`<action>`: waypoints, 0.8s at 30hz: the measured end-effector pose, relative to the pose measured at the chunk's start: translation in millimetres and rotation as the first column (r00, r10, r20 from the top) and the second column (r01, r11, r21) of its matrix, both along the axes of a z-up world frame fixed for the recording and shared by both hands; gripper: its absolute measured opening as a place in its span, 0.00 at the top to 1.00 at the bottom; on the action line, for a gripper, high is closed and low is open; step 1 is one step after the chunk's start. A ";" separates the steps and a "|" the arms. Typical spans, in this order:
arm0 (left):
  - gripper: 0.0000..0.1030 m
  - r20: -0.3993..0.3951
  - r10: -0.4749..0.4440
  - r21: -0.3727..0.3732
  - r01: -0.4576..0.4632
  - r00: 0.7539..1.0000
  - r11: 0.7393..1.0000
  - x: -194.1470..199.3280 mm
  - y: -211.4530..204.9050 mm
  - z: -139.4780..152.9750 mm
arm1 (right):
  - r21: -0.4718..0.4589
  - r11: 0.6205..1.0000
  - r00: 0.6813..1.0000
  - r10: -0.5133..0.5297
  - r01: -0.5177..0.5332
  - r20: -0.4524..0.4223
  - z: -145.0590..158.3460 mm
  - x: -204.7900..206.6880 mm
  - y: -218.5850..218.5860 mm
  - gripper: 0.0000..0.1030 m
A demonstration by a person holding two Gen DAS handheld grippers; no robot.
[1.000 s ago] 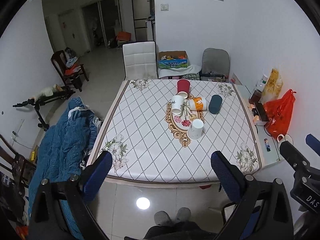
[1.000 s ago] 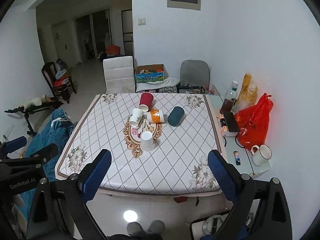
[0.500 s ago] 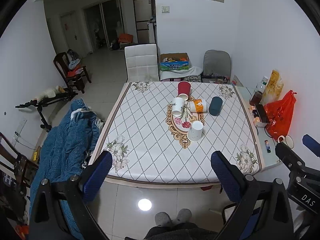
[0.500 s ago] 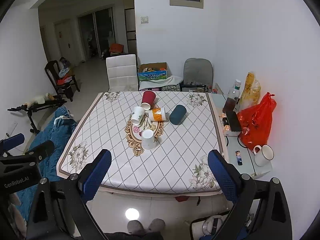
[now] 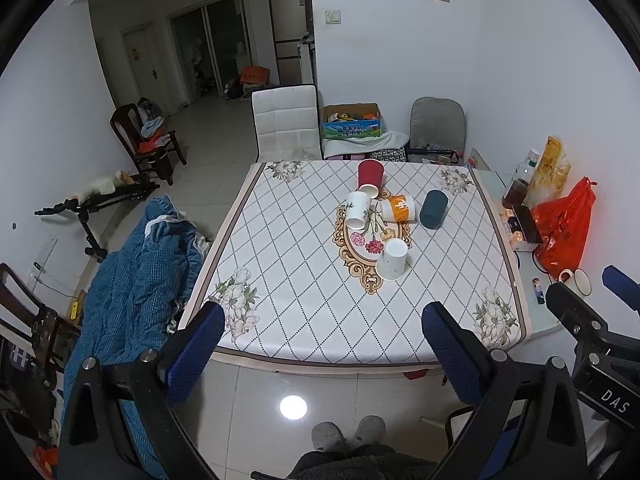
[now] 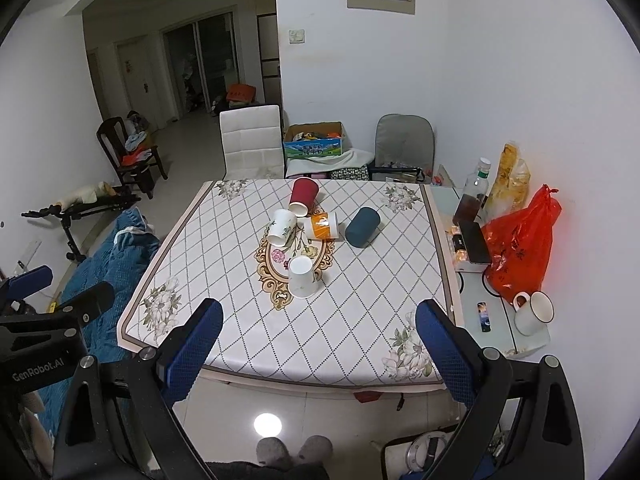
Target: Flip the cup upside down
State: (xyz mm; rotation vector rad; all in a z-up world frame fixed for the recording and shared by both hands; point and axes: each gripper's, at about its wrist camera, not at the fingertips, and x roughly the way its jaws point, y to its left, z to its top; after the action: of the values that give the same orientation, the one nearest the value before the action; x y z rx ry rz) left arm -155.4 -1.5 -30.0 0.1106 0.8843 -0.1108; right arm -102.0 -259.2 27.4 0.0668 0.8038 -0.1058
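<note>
Near frame centre on the tabletop (image 5: pixel 304 280), one white cup (image 5: pixel 392 259) already stands inverted; four others (image 5: pixel 434 209) lie sideways behind it. Both the left claw (image 5: pixel 322 354) and right claw (image 6: pixel 318 344) gape empty, well short.

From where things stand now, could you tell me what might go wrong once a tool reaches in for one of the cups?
1. The red cup, floral cup and orange cup lie close together, so grabbing one may knock or roll its neighbours.
2. The teal cup lies on its side and could roll toward the table edge.
3. The white cup already looks upside down; choosing it would undo finished work.
</note>
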 end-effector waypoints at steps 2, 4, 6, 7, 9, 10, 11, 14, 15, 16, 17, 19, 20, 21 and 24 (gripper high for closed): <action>0.02 0.000 -0.001 -0.001 0.001 1.000 1.000 0.7 -0.5 -0.6 | 0.000 1.000 1.000 0.001 -0.001 0.000 -0.5 0.9 -0.8 0.04; 0.02 0.000 -0.002 0.000 0.002 1.000 1.000 0.4 -0.6 -0.4 | 0.002 1.000 1.000 0.001 -0.001 -0.001 -0.4 0.8 -0.5 0.04; 0.02 0.000 -0.001 -0.002 0.001 1.000 1.000 0.4 -0.9 -0.6 | 0.003 1.000 1.000 0.004 -0.004 -0.002 -1.8 1.7 -1.2 0.04; 0.02 0.000 -0.002 -0.002 0.002 1.000 1.000 0.3 -0.9 -0.4 | 0.004 1.000 1.000 0.004 -0.004 -0.002 -1.8 1.8 -1.3 0.04; 0.02 0.001 0.000 -0.001 0.000 1.000 1.000 1.2 -1.6 -1.8 | 0.004 1.000 1.000 0.005 -0.005 -0.001 -2.1 1.8 -1.5 0.04; 0.02 0.001 0.000 -0.001 0.000 1.000 1.000 1.0 -1.3 -1.6 | 0.004 1.000 1.000 0.006 -0.006 -0.001 -2.1 1.9 -1.4 0.04; 0.02 0.002 -0.001 0.000 0.001 1.000 1.000 1.2 -1.6 -1.9 | 0.004 1.000 1.000 0.006 -0.006 -0.001 -2.5 2.3 -2.1 0.04; 0.02 0.005 0.001 -0.001 -0.001 1.000 1.000 0.4 0.2 -2.2 | 0.000 1.000 1.000 0.005 -0.005 0.000 -2.6 3.5 -2.0 0.04; 0.02 0.006 0.000 -0.001 0.000 1.000 1.000 -0.1 0.5 -2.2 | 0.000 1.000 1.000 0.004 -0.004 0.000 -2.6 4.3 -2.6 0.04; 0.02 0.004 -0.001 -0.001 0.001 1.000 1.000 0.4 0.4 -2.3 | 0.001 1.000 1.000 0.005 -0.005 0.000 -2.5 3.9 -2.5 0.04; 0.02 0.003 -0.001 -0.002 0.001 1.000 1.000 0.3 0.6 -2.0 | -0.001 1.000 1.000 0.003 -0.003 0.001 -2.9 4.4 -3.1 0.04; 0.02 0.003 -0.003 -0.003 0.003 1.000 1.000 -0.3 1.3 -1.4 | -0.003 1.000 1.000 0.002 -0.002 0.002 -2.4 4.5 -3.0 0.04; 0.02 0.003 -0.004 -0.003 0.004 1.000 1.000 0.1 0.7 -0.3 | -0.003 1.000 1.000 0.003 -0.003 0.002 -2.6 4.5 -3.1 0.04; 0.02 0.000 -0.006 -0.004 0.006 1.000 1.000 0.0 1.4 -0.4 | -0.004 1.000 1.000 0.002 -0.002 0.002 -2.5 4.4 -3.1 0.04; 0.02 -0.001 -0.007 -0.004 0.007 1.000 1.000 1.4 -0.4 0.8 | -0.002 1.000 1.000 0.000 0.000 0.002 -2.2 3.6 -4.5 0.04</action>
State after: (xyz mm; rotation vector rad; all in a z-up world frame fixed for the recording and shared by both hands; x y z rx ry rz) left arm -154.1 -1.9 -29.2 0.1103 0.8847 -0.1193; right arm -98.4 -263.7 25.2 0.0647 0.8021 -0.1068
